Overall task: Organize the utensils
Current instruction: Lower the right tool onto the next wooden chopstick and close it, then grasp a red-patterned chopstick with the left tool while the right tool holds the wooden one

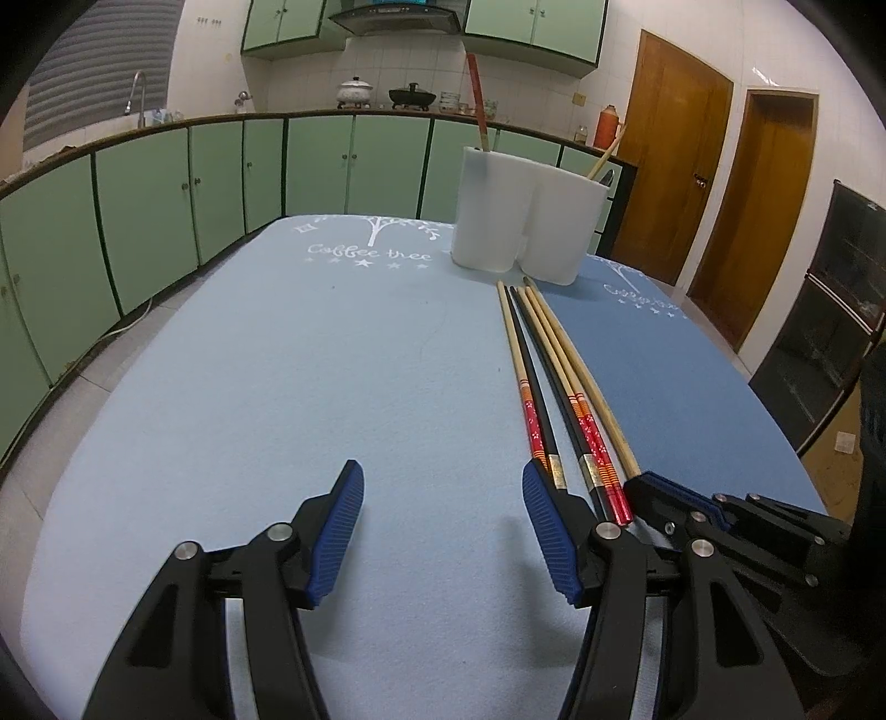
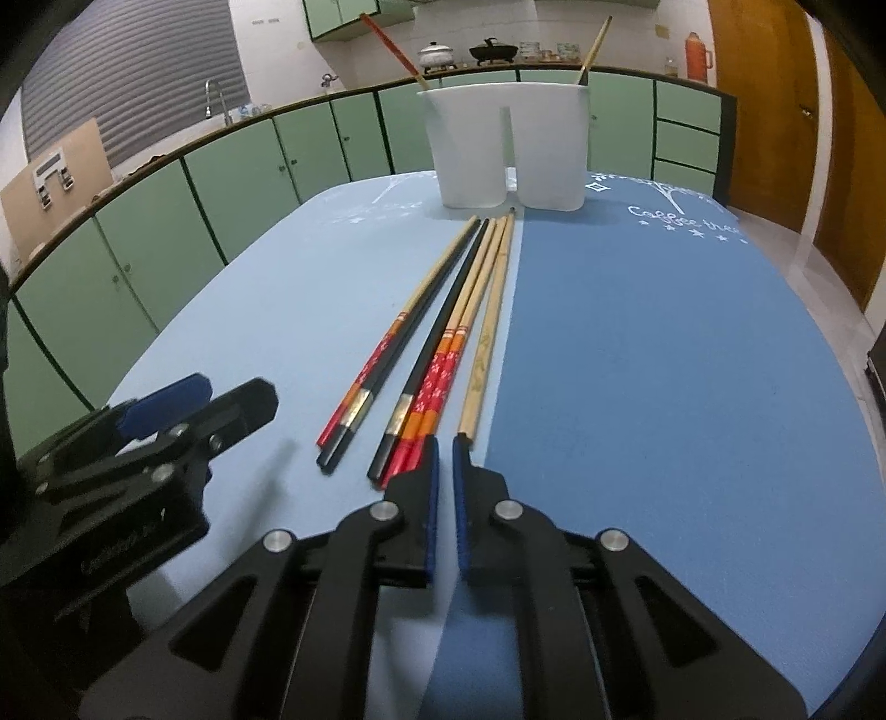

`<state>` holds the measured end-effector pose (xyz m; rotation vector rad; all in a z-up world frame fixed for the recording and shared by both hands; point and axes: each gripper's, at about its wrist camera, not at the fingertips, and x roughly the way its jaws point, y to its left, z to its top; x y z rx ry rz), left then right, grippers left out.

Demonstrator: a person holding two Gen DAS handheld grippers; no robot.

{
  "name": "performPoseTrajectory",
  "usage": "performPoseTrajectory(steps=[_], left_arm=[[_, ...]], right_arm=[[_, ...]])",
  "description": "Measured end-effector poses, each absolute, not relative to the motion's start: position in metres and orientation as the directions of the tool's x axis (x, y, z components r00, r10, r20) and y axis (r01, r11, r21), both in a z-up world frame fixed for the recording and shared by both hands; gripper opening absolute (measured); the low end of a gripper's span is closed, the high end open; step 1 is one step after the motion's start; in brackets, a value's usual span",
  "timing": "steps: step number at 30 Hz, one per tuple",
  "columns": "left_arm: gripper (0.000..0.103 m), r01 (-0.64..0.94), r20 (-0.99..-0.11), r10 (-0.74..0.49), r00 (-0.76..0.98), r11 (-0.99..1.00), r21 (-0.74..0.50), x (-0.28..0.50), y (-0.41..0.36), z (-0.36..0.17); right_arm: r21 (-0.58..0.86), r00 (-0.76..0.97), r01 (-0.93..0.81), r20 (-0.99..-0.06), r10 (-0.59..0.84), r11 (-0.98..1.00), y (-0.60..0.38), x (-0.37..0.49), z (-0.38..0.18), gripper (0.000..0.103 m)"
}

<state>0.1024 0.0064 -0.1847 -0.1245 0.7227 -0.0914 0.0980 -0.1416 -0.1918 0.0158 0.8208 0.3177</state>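
1. Left gripper (image 1: pixel 443 520): fingers (image 1: pixel 343 531) stand apart with nothing between them, low over the light-blue mat (image 1: pixel 277 360) on the tabletop.
2. Right gripper (image 2: pixel 444 498): fingers (image 2: pixel 429 515) are nearly together, a narrow gap showing, nothing held; the tips sit just at the near ends of the chopsticks.
3. Chopsticks (image 2: pixel 443 332): six lie side by side along the seam between the light-blue mat and the dark-blue mat (image 2: pixel 664 360), tips pointing toward the holder. Three are red-patterned, two black, one plain bamboo (image 2: pixel 487 343).
4. White two-compartment holder (image 2: pixel 506 149): upright at the far end of the tabletop, one red chopstick (image 2: pixel 387 41) in its left compartment, one bamboo stick (image 2: pixel 595 47) in its right.
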Motion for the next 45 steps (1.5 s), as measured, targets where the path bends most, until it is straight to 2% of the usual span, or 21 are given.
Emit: performPoseTrajectory(steps=[4,6,9,16,21,26,33,38,45], left_arm=[[0.059,0.042,-0.653,-0.125,0.747,0.989,-0.142,0.103,0.005,-0.185],[0.059,0.043,-0.653,-0.125,0.747,0.989,-0.140,0.102,0.005,-0.184],[0.059,0.048,-0.655,-0.126,0.745,0.990,-0.135,0.102,0.004,-0.185],[0.059,0.053,-0.671,-0.127,0.730,0.990,-0.131,0.100,-0.004,-0.188],[0.056,0.043,-0.702,-0.073,0.709,0.997,-0.061,0.100,-0.019,-0.194],[0.055,0.033,-0.707,-0.061,0.704,0.998,-0.053,0.099,-0.020,-0.195],[0.054,0.050,-0.719,-0.076,0.691,0.997,-0.058,0.102,-0.026,-0.194],[0.051,0.088,-0.708,-0.156,0.689,0.987,-0.132,0.102,-0.029,-0.190],[0.044,0.059,-0.715,-0.137,0.686,0.989,-0.132,0.112,-0.025,-0.193]], right_arm=[[0.135,0.636,-0.255,-0.722,0.271,0.957,-0.139,0.105,-0.192,0.005],[0.145,0.635,-0.244,-0.724,0.271,0.959,-0.141,0.107,-0.193,0.001],[0.163,0.638,-0.231,-0.719,0.276,0.959,-0.146,0.104,-0.191,0.000],[0.126,0.689,-0.136,-0.701,0.185,0.983,-0.180,0.087,-0.189,0.000],[0.153,0.687,-0.123,-0.699,0.195,0.981,-0.194,0.089,-0.192,0.000],[0.164,0.684,-0.159,-0.693,0.228,0.974,-0.190,0.088,-0.193,0.000],[0.182,0.679,-0.154,-0.694,0.238,0.971,-0.192,0.088,-0.192,0.000],[0.188,0.678,-0.157,-0.693,0.244,0.970,-0.192,0.088,-0.192,0.000],[0.194,0.677,-0.156,-0.693,0.247,0.969,-0.192,0.088,-0.192,0.000]])
